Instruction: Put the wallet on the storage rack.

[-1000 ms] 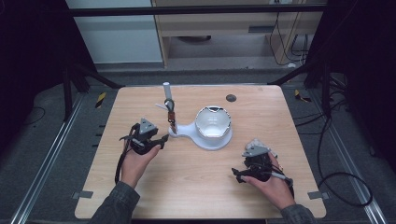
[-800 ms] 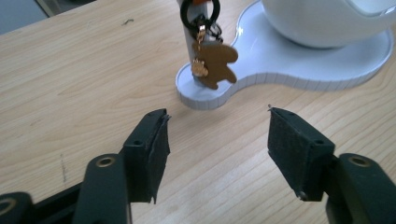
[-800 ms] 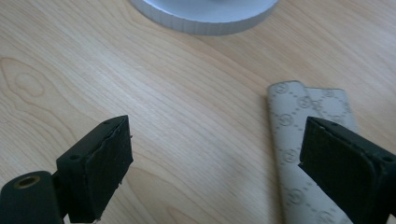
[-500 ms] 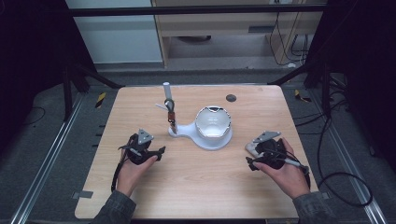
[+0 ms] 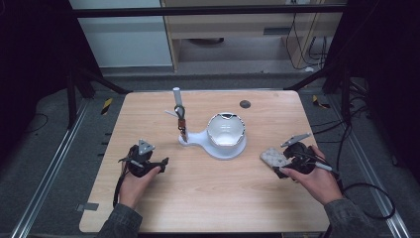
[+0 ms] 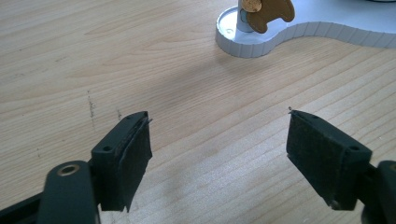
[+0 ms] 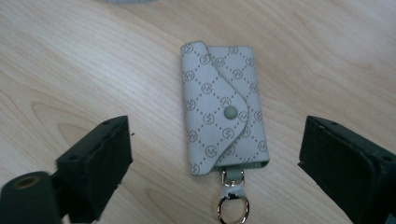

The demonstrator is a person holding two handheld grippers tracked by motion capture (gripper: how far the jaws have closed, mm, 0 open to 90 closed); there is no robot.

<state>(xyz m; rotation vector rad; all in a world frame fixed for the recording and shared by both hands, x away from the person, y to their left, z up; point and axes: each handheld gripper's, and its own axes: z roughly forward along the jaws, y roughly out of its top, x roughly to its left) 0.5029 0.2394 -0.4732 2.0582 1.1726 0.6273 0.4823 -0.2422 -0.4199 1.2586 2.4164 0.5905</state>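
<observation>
Right gripper [image 7: 215,158] poised over the grey patterned snap-flap key pouch [image 7: 223,109].
Its jaws stand spread, straddling the pouch for pickup; left gripper [image 6: 219,154], just opened wider, holds nothing.

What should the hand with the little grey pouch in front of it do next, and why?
Probably lower the right gripper and close its jaws on the key pouch. The pouch lies flat on the table, snapped shut, between the open jaws but untouched by them. Its key ring points back toward the gripper. The left gripper is open over bare wood with nothing between its jaws.
</observation>
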